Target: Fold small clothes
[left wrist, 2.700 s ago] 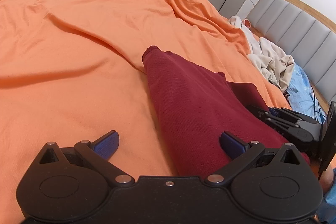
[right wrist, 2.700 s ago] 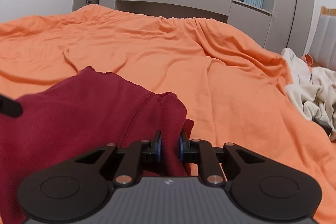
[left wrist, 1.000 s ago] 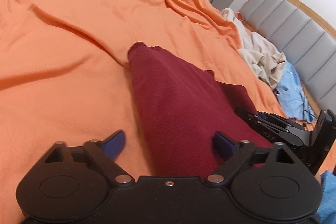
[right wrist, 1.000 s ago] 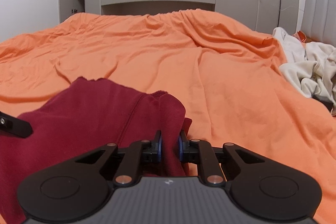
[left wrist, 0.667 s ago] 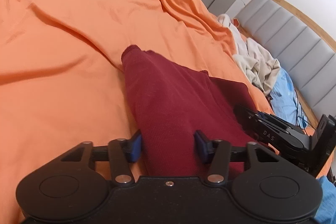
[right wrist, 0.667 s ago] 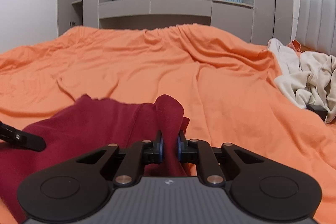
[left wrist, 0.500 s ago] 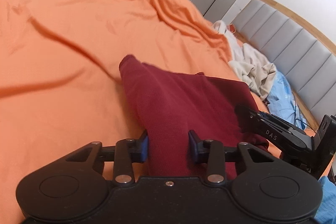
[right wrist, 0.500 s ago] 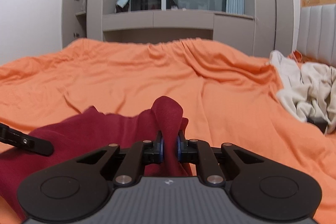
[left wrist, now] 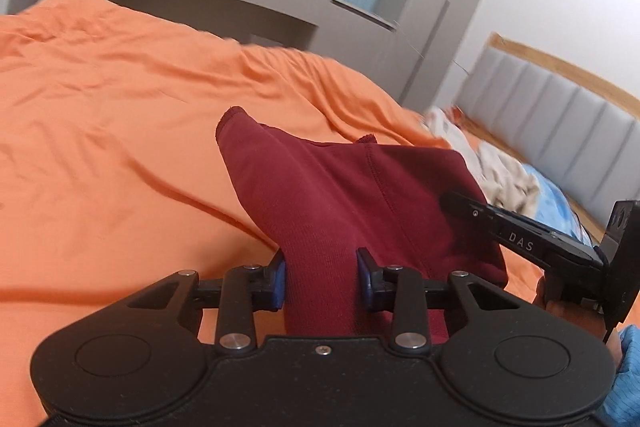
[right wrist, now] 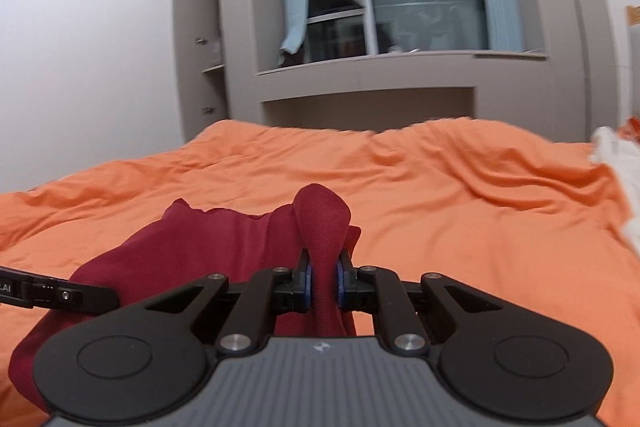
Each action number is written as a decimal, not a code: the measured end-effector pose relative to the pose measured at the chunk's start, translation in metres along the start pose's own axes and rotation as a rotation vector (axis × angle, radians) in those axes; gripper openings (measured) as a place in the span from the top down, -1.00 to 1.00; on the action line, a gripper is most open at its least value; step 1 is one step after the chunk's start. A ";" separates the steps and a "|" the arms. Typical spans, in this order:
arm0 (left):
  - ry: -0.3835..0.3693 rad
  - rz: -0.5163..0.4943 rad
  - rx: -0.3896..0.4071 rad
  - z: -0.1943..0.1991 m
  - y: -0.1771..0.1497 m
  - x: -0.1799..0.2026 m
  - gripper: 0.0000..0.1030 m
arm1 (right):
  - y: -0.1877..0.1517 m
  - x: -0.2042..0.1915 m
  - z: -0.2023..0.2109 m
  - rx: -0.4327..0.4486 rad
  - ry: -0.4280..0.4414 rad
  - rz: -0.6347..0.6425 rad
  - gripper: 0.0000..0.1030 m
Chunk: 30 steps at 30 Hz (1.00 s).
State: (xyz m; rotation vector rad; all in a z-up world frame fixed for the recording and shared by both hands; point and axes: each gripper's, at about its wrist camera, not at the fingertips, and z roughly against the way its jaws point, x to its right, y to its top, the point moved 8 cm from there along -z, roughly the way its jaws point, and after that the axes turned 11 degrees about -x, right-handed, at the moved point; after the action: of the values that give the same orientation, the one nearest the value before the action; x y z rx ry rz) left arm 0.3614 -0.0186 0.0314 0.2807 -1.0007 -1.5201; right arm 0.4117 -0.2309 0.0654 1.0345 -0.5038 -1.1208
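Garment [left wrist: 340,195], dark red, hung bunched above orange bedspread [left wrist: 100,147]. Left gripper [left wrist: 320,277] pinched one thick fold; right gripper [right wrist: 322,281] clamped another edge. Pale clothes pile [left wrist: 504,175] lay near headboard [left wrist: 560,115].

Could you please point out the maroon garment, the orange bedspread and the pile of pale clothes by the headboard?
maroon garment [left wrist: 320,187]: left wrist view, on its broad middle panel.
orange bedspread [left wrist: 120,115]: left wrist view, on a bare wrinkled stretch.
pile of pale clothes [left wrist: 506,175]: left wrist view, on the beige fabric.
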 end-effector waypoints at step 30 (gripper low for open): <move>0.167 0.173 -0.132 -0.021 -0.035 -0.083 -0.35 | -0.069 0.020 -0.072 -0.224 -0.092 -0.084 -0.50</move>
State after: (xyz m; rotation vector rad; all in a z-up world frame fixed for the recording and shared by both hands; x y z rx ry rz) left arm 0.3712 0.0432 -0.0366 0.2178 -0.7688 -1.3742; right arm 0.4420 -0.2237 -0.0320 0.8176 -0.3997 -1.2735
